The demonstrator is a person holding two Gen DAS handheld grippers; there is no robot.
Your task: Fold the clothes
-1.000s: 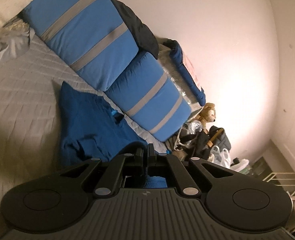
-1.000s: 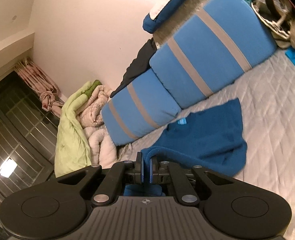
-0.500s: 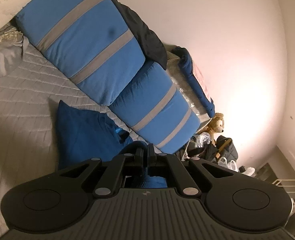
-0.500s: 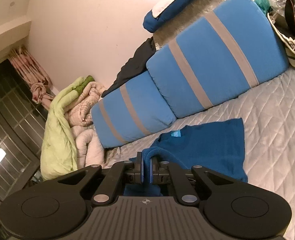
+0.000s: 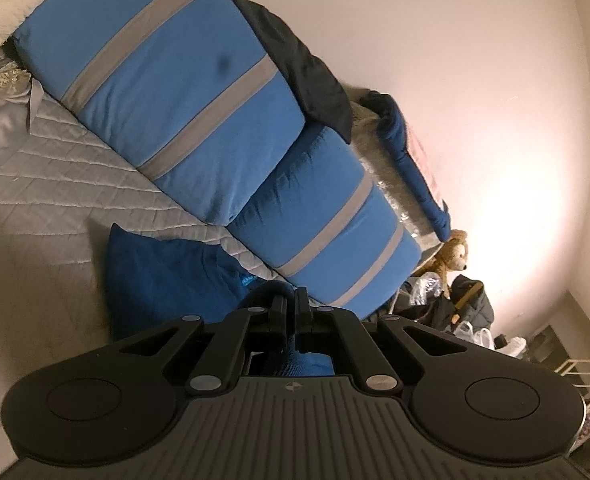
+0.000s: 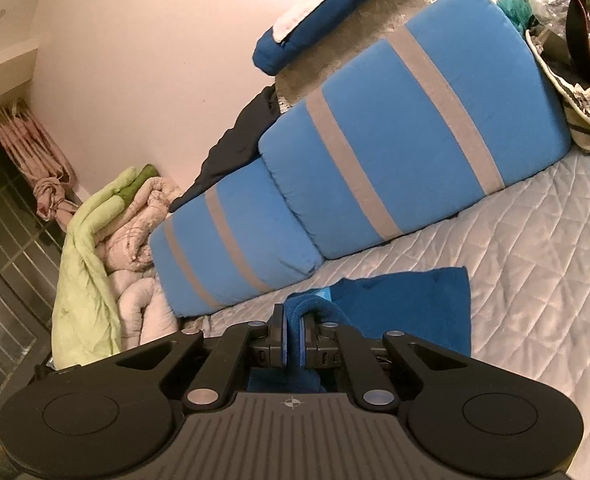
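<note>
Soft, fuzzy blue garment [image 6: 407, 304] pinched in both narrow jaws, left gripper [image 5: 291, 300] and right gripper [image 6: 291, 334], over quilted grey bed [image 6: 535, 264].

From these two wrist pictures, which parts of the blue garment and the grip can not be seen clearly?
- Left wrist view: the left claw pinches the blue garment; the claw body hides its near part.
- Right wrist view: the right claw holds a fold of the garment; its body hides the cloth below.
- Light blue neck label: too small to read.
- Whether sleeves are folded under: hidden.
</note>
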